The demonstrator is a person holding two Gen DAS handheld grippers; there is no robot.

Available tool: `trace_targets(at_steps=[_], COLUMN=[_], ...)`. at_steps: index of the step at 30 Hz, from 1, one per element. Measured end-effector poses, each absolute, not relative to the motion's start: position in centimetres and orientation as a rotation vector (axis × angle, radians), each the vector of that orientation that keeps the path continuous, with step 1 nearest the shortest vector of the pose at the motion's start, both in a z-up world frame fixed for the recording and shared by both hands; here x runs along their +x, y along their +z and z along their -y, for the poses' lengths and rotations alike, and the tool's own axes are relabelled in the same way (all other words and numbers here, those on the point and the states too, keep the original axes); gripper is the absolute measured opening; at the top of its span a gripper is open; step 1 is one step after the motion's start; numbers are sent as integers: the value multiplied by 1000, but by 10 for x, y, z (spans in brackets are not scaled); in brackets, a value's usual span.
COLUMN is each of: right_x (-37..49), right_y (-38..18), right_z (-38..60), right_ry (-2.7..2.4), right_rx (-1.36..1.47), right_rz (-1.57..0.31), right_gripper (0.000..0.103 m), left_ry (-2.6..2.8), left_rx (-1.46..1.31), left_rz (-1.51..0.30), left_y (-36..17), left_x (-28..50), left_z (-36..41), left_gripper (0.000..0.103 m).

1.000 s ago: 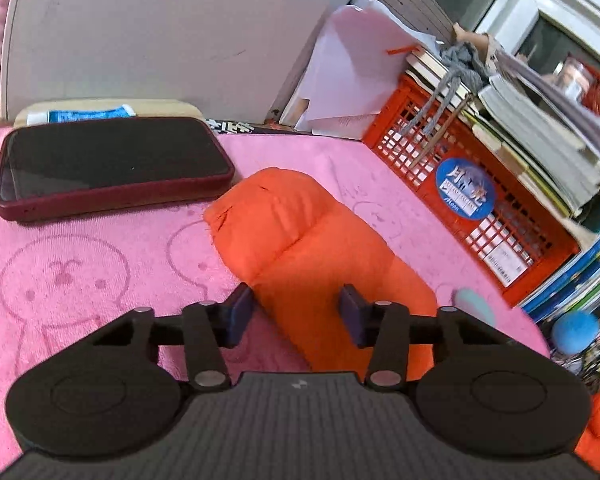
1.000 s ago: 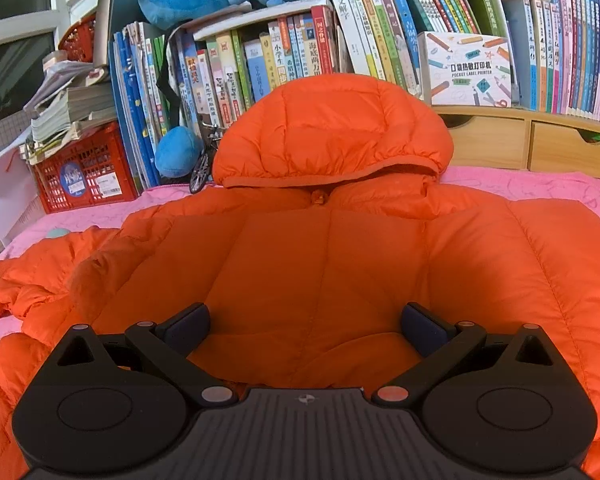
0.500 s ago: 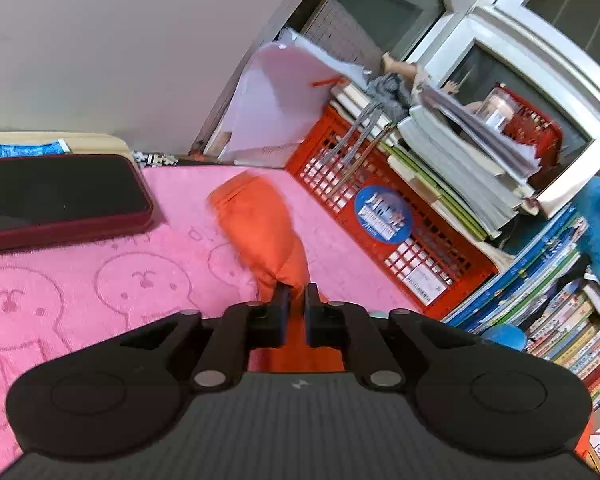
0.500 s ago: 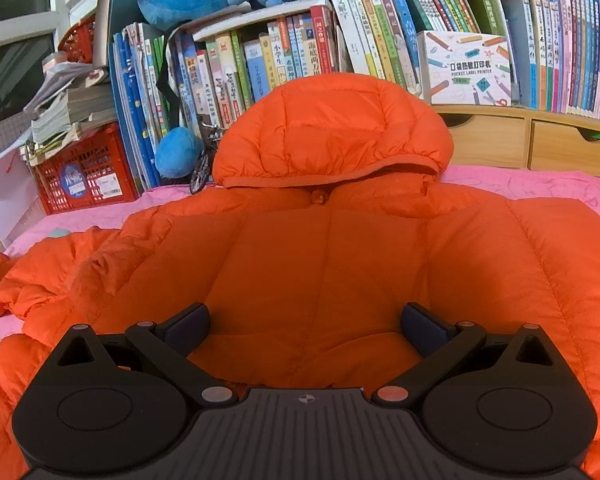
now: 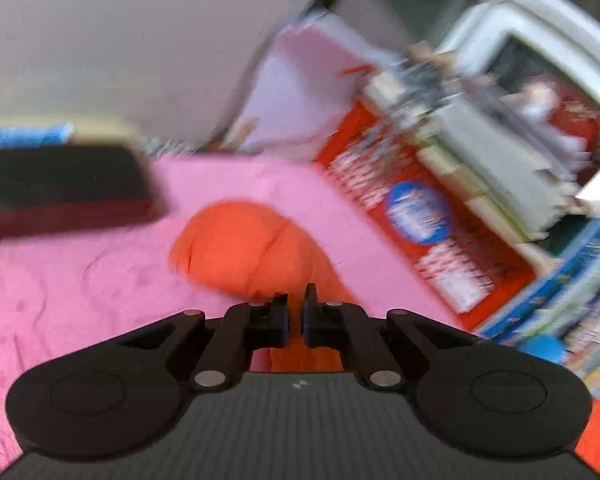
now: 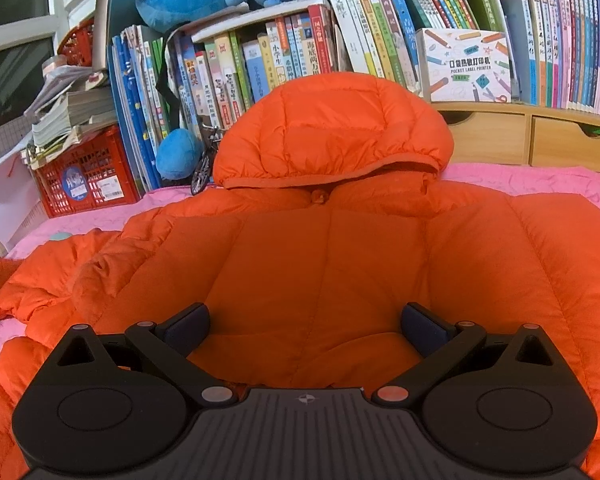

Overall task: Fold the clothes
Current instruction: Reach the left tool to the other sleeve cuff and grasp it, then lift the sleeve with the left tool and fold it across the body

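An orange hooded puffer jacket (image 6: 328, 248) lies spread on a pink blanket (image 6: 540, 176), hood toward the bookshelf. My right gripper (image 6: 306, 324) is open and empty, low over the jacket's lower middle. Its left sleeve (image 6: 52, 276) stretches off to the left. In the blurred left wrist view, my left gripper (image 5: 296, 312) is shut on that orange sleeve (image 5: 244, 248), whose cuff end bulges just beyond the fingertips above the pink blanket (image 5: 80, 292).
A dark red phone (image 5: 60, 192) lies on the blanket at left. A red crate (image 5: 420, 208) with stacked books stands at right, also in the right wrist view (image 6: 88, 176). A bookshelf (image 6: 380, 40), wooden drawers (image 6: 532, 140), a toy bicycle (image 6: 204, 164) line the back.
My left gripper closed on the sleeve and has lifted and swung it, blurring the view. In the right wrist view the sleeve end has risen at far left. The right gripper has not moved.
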State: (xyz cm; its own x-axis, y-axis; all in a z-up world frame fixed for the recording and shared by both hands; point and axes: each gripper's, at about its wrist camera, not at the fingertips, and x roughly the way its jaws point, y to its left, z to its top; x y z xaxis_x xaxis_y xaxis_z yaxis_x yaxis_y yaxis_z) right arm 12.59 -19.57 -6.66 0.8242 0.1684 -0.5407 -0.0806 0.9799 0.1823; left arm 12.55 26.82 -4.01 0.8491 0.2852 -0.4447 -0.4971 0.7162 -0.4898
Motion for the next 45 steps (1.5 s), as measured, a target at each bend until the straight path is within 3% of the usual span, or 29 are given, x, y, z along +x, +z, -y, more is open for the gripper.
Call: trace_targets(at_steps=[11, 16, 19, 21, 25, 28, 30, 32, 45], right_x=[125, 111, 93, 80, 71, 67, 70, 74, 93], right_y=[-67, -70, -73, -76, -84, -88, -86, -84, -64], right_z=[207, 245, 281, 304, 330, 337, 335, 330, 267], right_ry=[156, 200, 142, 103, 30, 5, 0, -7, 28], right_rx=[228, 476, 669, 794, 913, 948, 927, 894, 502], right_rz=[-572, -446, -316, -229, -173, -160, -172, -191, -365], right_gripper=[103, 103, 103, 103, 103, 103, 103, 103, 103], left_ry=[-87, -357, -456, -509, -548, -544, -513, -470, 86], left_rx=[-442, -243, -86, 7, 243, 354, 364, 356, -84], left_rz=[-107, -140, -255, -335, -370, -320, -289, -264, -304], left_y=[71, 76, 52, 28, -12, -26, -28, -26, -13], left_x=[99, 103, 112, 112, 87, 60, 51, 46, 107], left_z=[-147, -44, 19, 49, 85, 85, 73, 57, -66], left_gripper=[6, 11, 21, 33, 50, 54, 73, 80, 79])
